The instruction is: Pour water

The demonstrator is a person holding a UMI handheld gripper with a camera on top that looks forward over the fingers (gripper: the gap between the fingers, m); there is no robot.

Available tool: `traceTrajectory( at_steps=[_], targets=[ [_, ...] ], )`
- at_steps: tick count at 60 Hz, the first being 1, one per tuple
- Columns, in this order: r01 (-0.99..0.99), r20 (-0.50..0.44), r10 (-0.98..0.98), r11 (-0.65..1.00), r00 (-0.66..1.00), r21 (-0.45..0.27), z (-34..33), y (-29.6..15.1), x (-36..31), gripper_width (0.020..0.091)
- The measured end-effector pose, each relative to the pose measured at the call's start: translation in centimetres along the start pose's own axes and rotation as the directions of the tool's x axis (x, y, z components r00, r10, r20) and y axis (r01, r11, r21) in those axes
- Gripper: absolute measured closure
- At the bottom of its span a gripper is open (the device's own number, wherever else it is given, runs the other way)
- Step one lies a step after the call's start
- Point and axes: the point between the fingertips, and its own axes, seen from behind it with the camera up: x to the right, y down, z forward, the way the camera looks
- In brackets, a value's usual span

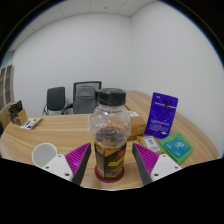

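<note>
A clear bottle with a black cap and a yellow-brown label stands upright on the wooden table. It rests on a dark red round coaster. My gripper is open, and the bottle stands between the magenta pads with a gap on either side. A white cup sits on the table just left of the left finger, its opening showing.
A purple packet stands to the right beyond the fingers, with a teal box nearer. Two office chairs are at the table's far side. Small items lie at the far left edge.
</note>
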Motion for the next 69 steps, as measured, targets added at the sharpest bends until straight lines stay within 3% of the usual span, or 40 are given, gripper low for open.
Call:
traceTrajectory(
  at_steps=[5,13,42,54,69],
  targets=[
    [0.003,-0.015,-0.004,1.0,1.0,-0.023,-2.0,-0.1,0.0,0.0234],
    [0.023,-0.024,-0.024,0.998,0.999,-0.057,-7.4,-0.7,-0.8,0.0244],
    [0.039,-0.06,-0.048,0.988,0.997,-0.148,-35.6,1.2,-6.5,0.0248],
    [0.034,-0.05,-0.041,0.989,0.998,-0.144,-40.3,1.6,-7.9,0.0247],
    [0.059,-0.064,-0.069,0.988,0.996,-0.141,-41.7,1.5,-8.1,0.0246]
  ],
)
